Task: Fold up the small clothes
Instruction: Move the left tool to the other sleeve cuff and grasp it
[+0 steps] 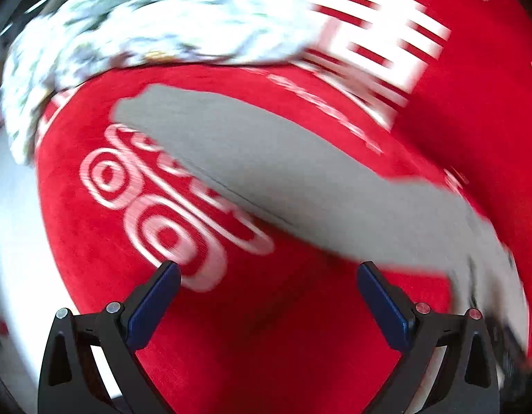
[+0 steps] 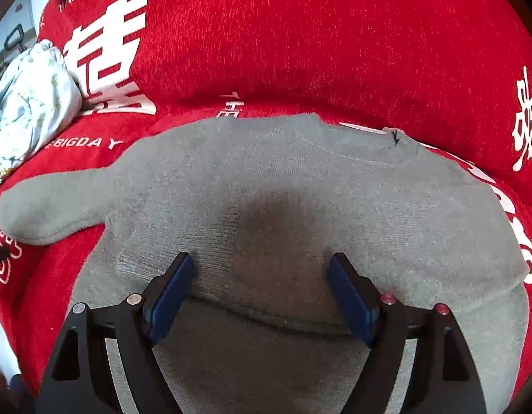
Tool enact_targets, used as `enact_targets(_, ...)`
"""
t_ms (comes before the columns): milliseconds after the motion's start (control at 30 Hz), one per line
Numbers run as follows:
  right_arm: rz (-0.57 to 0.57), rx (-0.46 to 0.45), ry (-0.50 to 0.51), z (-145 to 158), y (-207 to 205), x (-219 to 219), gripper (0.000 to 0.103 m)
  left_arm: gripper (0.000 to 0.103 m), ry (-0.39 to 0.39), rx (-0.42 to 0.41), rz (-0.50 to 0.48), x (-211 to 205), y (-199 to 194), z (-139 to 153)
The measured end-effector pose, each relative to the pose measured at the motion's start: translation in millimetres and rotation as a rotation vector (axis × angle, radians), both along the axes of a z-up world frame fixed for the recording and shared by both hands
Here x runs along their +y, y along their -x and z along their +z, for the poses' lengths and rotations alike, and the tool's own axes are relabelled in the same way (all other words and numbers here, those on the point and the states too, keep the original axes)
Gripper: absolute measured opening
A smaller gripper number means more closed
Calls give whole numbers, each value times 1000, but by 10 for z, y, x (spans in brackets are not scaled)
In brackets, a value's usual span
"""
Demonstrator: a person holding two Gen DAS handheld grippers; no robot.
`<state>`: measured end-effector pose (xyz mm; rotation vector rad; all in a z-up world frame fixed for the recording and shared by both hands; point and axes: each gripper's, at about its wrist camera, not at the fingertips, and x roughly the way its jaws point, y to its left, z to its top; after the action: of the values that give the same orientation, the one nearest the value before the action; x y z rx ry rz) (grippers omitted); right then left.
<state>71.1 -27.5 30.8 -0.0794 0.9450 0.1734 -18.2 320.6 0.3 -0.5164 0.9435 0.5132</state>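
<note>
A small grey knit sweater lies flat on a red cover, its neckline at the far side. One sleeve stretches out to the left. A fold edge of the sweater crosses just under my right gripper, which hovers open over the body, with nothing pinched between its blue pads. The left wrist view is motion-blurred. There the grey sleeve runs diagonally across the red cover. My left gripper stands wide open just short of the sleeve, with only red cloth between its fingers.
A crumpled white floral cloth lies at the far left on the cover, and shows blurred as the floral cloth in the left wrist view. A red cushion with white lettering rises behind the sweater. A pale floor shows past the cover's left edge.
</note>
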Motion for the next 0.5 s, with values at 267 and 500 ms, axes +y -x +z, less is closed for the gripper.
enact_targets(267,-3,-8,-3,-24,6,-7,86,102,24,70,153,675,-438,-187)
enact_targets(500,2,-4,-35,-26,15,-56,87,103,-53,213,307,807,-860,-245)
